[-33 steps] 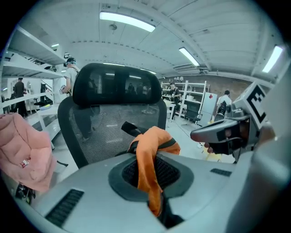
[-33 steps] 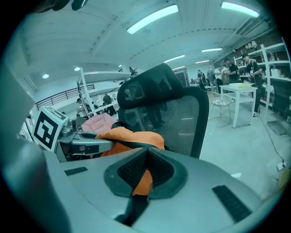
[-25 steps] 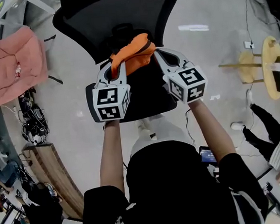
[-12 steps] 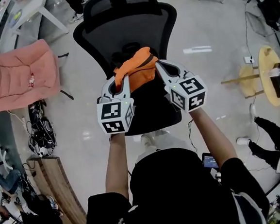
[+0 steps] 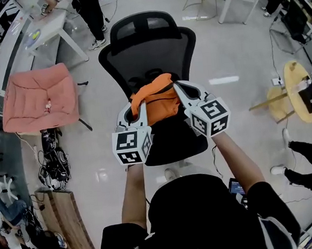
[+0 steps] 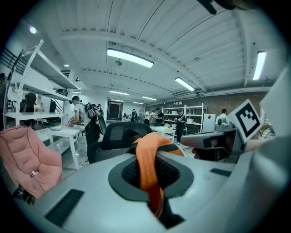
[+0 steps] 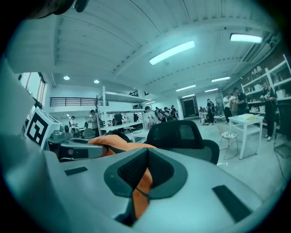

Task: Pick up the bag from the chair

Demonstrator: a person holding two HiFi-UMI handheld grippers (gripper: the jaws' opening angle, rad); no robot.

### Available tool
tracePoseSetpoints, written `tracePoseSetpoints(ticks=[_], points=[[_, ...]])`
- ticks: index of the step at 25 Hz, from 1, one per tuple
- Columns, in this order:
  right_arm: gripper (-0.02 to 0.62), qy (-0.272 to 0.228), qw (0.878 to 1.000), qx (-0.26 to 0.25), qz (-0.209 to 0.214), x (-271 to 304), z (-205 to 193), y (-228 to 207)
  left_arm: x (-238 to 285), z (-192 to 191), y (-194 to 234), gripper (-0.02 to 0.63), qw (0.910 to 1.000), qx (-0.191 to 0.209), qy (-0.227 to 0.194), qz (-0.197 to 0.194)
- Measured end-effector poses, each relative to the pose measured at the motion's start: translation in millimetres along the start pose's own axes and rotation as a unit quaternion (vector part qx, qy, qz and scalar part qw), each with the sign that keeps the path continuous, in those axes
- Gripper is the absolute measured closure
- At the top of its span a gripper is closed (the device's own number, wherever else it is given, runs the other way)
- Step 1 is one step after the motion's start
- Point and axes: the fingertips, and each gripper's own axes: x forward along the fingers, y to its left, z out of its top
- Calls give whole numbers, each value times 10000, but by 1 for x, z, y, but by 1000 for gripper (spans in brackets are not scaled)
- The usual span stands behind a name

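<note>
left tongs: clamped on the bag's orange strap | right tongs: clamped on orange fabric at the bag's opposite side | bag: orange with black trim, hangs between both tongs over the back edge of the chair seat, before the mesh backrest | beyond: pink cushion left of the chair

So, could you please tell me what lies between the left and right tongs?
The orange bag hangs between the left tongs and the right tongs. Each is clamped on its fabric, and this is clearest in the head view.
</note>
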Motion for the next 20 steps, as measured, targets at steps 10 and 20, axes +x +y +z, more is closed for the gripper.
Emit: tracePoseSetpoints(ticks=[10, 20], points=[[595, -401, 9990, -165, -98, -28, 26, 43, -62, 27, -2, 583, 9990, 168, -417, -71], [595, -650, 9976, -131, -197, -67, 38, 74, -116, 48, -15, 583, 9964, 379, -743, -160]])
